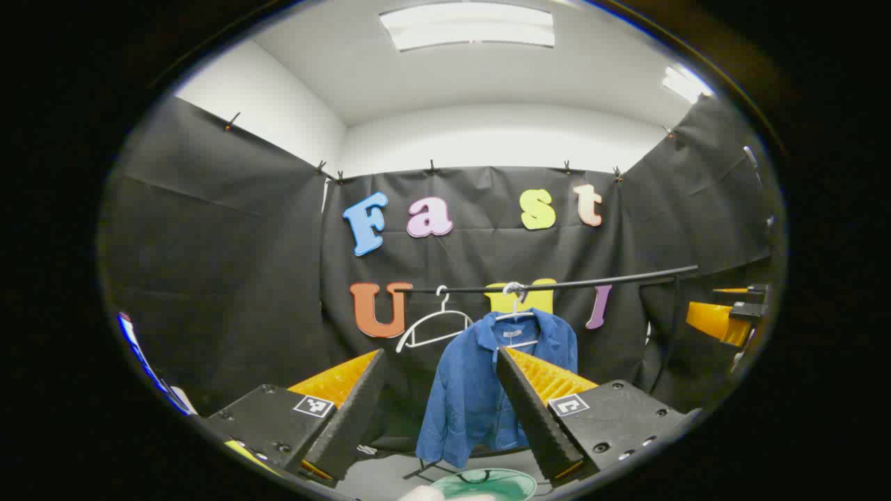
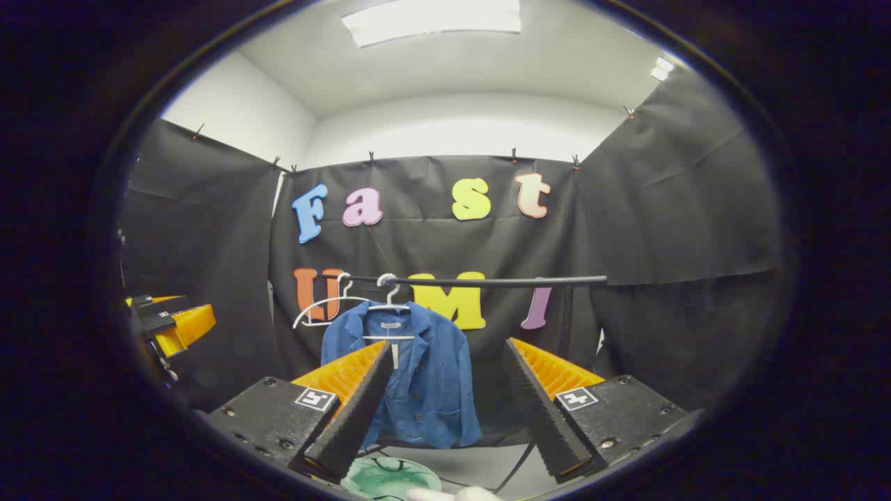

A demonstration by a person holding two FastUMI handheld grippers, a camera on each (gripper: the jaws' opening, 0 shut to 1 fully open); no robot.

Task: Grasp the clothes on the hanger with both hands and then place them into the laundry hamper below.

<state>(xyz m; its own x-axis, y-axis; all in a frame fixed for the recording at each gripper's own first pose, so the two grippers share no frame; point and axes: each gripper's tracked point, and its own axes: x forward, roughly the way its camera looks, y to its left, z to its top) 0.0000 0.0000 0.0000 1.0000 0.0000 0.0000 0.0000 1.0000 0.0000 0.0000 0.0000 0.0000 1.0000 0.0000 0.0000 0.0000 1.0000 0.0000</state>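
In the left gripper view, the left gripper (image 1: 440,362) stands with its fingers wide apart and nothing between them, at the bottom of the frame. Beyond it, just right of centre, a blue jacket (image 1: 473,390) hangs on a white hanger (image 1: 516,316) from a dark rail (image 1: 592,282). An empty hanger (image 1: 433,327) hangs just to its left. At the bottom edge a green hamper (image 1: 487,482) lies below the jacket. The other gripper shows at the far right edge.

In the right gripper view, the right gripper (image 2: 445,355) is likewise spread open and empty. The jacket (image 2: 424,390) hangs left of centre, partly behind the gripper's left finger, with the rail (image 2: 487,282) across the middle and the hamper (image 2: 390,476) at the lower left.

Both grippers are well apart from the jacket, so the grasp is not yet made. The likely troubles: pinching only one thin layer, so the cloth slips; pulling downward while the collar is hooked over the hanger, dragging the hanger off the rail; or knocking the empty hanger beside it.
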